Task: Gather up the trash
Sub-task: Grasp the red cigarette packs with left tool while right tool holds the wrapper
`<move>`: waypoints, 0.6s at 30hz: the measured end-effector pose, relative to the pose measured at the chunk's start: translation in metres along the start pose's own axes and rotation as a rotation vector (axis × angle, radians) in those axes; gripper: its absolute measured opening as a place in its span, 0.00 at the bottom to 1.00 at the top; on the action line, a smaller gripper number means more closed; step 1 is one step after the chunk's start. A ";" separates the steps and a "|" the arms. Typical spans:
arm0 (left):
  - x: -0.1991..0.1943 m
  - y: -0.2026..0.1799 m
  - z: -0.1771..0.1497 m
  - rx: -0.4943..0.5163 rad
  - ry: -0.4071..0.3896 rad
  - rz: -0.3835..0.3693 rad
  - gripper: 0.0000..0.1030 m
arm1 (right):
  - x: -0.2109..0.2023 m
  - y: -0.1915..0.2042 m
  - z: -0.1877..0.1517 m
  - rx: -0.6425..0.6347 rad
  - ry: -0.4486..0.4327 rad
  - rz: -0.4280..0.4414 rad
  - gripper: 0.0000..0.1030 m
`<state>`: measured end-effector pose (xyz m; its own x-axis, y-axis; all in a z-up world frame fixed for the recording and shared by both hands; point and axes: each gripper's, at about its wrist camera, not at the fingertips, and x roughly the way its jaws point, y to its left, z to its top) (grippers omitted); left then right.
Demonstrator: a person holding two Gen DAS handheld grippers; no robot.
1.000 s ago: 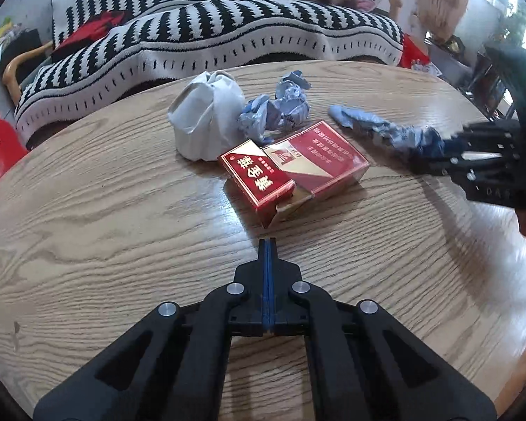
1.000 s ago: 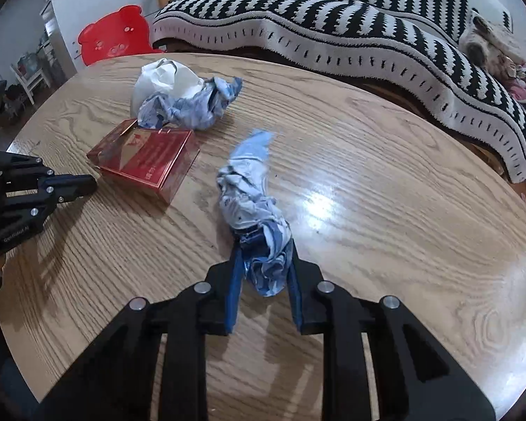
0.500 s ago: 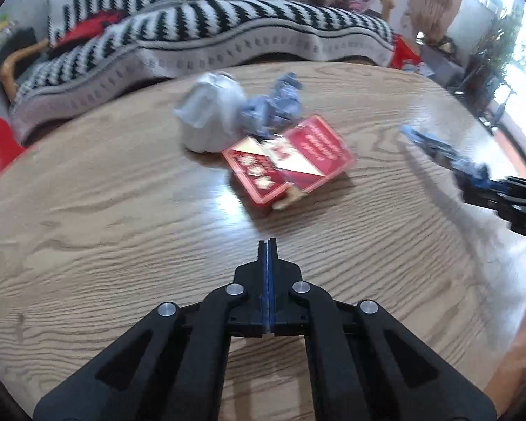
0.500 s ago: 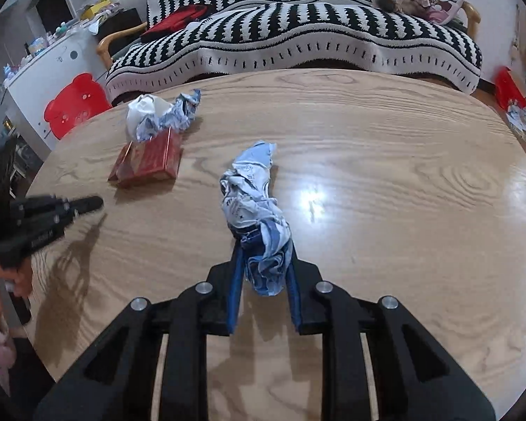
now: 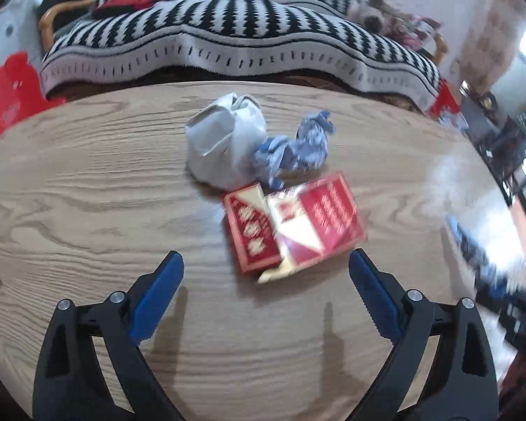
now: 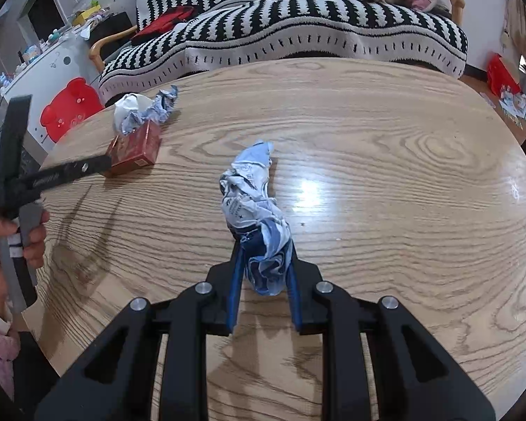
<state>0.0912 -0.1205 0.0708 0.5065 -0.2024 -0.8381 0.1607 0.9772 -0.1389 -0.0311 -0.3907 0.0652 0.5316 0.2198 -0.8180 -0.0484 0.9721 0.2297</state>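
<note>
Your left gripper [image 5: 265, 266], pressed shut a second ago, is now opening; its blue pads [image 5: 157, 293] stand far apart over bare wood at the bottom of the left-wrist frame, with nothing between them. The red cigarette pack [image 5: 292, 226] lies just beyond the tips at frame centre; its flip lid hangs open, contents not discernible, and its gold lettering is too blurred to read. Touching the pack's far edge are a white crumpled paper ball [image 5: 224, 147] and a blue-and-white crumpled wrapper [image 5: 299, 147].

Your right gripper [image 6: 264, 242] remains clamped on a twisted blue-and-white wrapper [image 6: 252, 193], now farther from the pack than a second ago. Its small print is illegible. It sticks up at centre frame above the oak-grain table [image 6: 385, 182].

In the right-wrist view, a hand [image 6: 3, 245] holds the left gripper's handle at the left edge.
</note>
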 end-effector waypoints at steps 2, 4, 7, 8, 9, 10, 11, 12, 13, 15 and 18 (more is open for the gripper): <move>0.004 -0.004 0.009 -0.057 -0.017 0.031 0.90 | -0.002 -0.004 0.001 -0.004 0.011 -0.006 0.22; 0.008 -0.011 0.015 -0.071 -0.030 0.051 0.90 | -0.004 -0.007 0.002 -0.007 0.021 -0.015 0.22; 0.015 -0.025 0.020 -0.068 -0.037 0.076 0.91 | -0.007 -0.013 0.003 0.001 0.028 -0.017 0.22; 0.020 -0.030 0.021 -0.055 -0.033 0.079 0.92 | -0.008 -0.015 0.003 0.006 0.030 -0.016 0.22; 0.023 -0.034 0.022 -0.042 -0.029 0.089 0.94 | -0.008 -0.016 0.003 0.006 0.031 -0.015 0.22; 0.027 -0.038 0.023 -0.028 -0.030 0.111 0.94 | -0.009 -0.016 0.003 0.003 0.035 -0.015 0.22; 0.030 -0.041 0.022 -0.010 -0.031 0.133 0.94 | -0.010 -0.016 0.003 0.001 0.036 -0.016 0.22; 0.035 -0.043 0.020 0.016 -0.028 0.150 0.94 | -0.010 -0.016 0.003 -0.001 0.037 -0.014 0.22; 0.035 -0.044 0.017 0.033 -0.049 0.143 0.95 | -0.011 -0.016 0.002 -0.001 0.036 -0.013 0.22; 0.031 -0.045 0.012 0.064 -0.073 0.127 0.90 | -0.013 -0.016 0.000 0.012 0.028 -0.006 0.22; 0.022 -0.051 0.005 0.119 -0.090 0.117 0.81 | -0.016 -0.014 -0.005 0.047 0.007 0.005 0.22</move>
<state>0.0983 -0.1749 0.0618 0.6001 -0.0981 -0.7939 0.1923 0.9810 0.0242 -0.0434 -0.4073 0.0719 0.5259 0.2250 -0.8202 -0.0115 0.9661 0.2577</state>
